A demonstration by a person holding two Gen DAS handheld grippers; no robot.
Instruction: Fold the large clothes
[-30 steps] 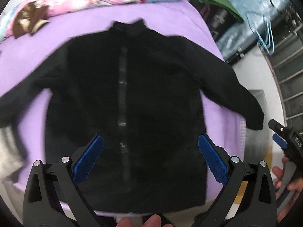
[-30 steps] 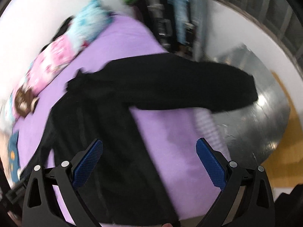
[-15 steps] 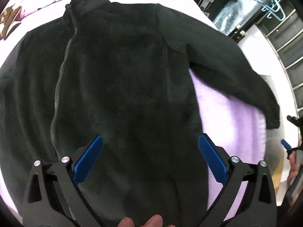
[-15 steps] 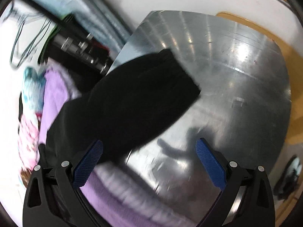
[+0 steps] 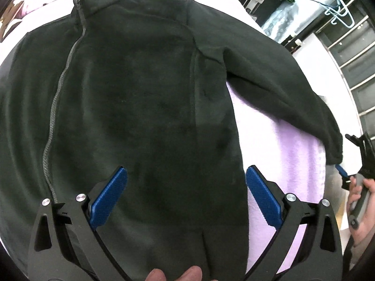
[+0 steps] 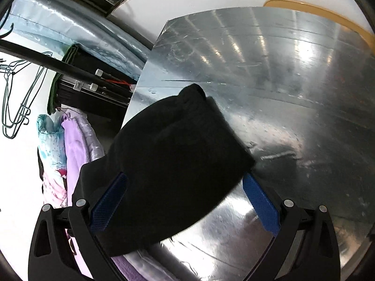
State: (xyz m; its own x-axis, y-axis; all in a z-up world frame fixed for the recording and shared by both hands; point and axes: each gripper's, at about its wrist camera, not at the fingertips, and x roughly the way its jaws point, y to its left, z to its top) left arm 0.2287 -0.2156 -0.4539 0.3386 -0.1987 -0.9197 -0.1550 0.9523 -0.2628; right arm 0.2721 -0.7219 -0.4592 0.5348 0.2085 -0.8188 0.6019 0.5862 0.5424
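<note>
Both grippers have been closing in on the jacket (image 5: 140, 107) over the last second: the left gripper (image 5: 186, 199) is now hovering low over the right half of the jacket's body, and the right gripper (image 6: 184, 207) has swung away from the bed toward the sleeve cuff (image 6: 178, 154). The jacket is lying spread flat, zip (image 5: 58, 98) up, on the purple blanket (image 5: 288, 164) covering the bed, with its sleeve (image 5: 276, 79) stretching out toward the bed's edge. The cuff is hanging over a shiny metal sheet (image 6: 281, 82) beside the bed. Fingers of the left gripper are standing wide apart above the fabric, gripping nothing. Fingers of the right gripper are likewise spread, with the cuff lying between them but not yet pinched. Judged from this, the first step is in hand: taking the sleeve so as to fold it inward. The next move is calling for the right fingers to press together on the cuff, then carry it across onto the jacket's body, while the left gripper is steadying the hem or side seam.
</note>
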